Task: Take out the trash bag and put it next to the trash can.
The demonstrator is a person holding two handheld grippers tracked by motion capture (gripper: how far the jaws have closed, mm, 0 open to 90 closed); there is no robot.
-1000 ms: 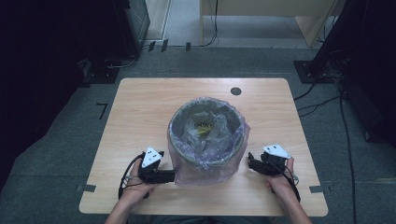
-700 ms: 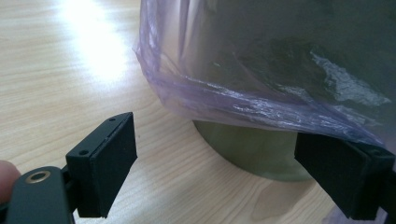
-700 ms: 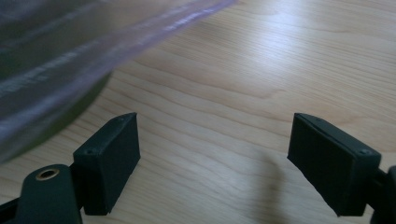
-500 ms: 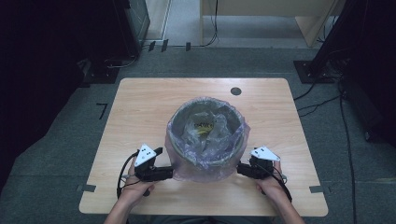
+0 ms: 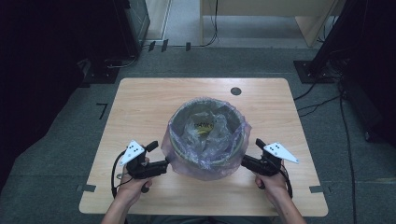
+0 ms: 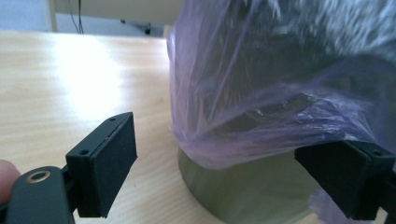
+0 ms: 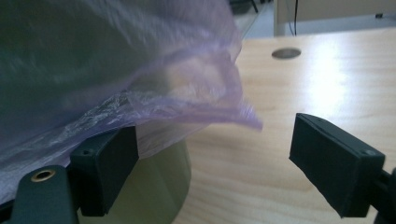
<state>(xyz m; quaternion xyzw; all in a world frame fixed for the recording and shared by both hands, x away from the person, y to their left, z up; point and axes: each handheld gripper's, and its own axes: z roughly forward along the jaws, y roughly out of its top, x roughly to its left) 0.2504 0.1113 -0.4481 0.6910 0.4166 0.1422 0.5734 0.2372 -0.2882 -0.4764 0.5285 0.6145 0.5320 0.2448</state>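
Bin [image 5: 206,144] with a purple plastic bag [image 5: 205,165] lining it stands on the near half of the desk [image 5: 140,107], the bag's edge folded down over the rim and hanging loose around the outside, with crumpled plastic and something yellow inside. Left gripper [image 5: 164,164] sits at the bin's left side, its fingers [image 6: 105,163] spread wide, with the hanging skirt of the bag between them but not pinched; one finger is clear of the plastic, the other is just under the bag's hem. Right gripper [image 5: 244,161] is at the bin's right side, also wide open: one finger [image 7: 109,165] lies under the bag's drooping edge beside the bin wall, the other stands apart over bare wood. Neither grips anything.
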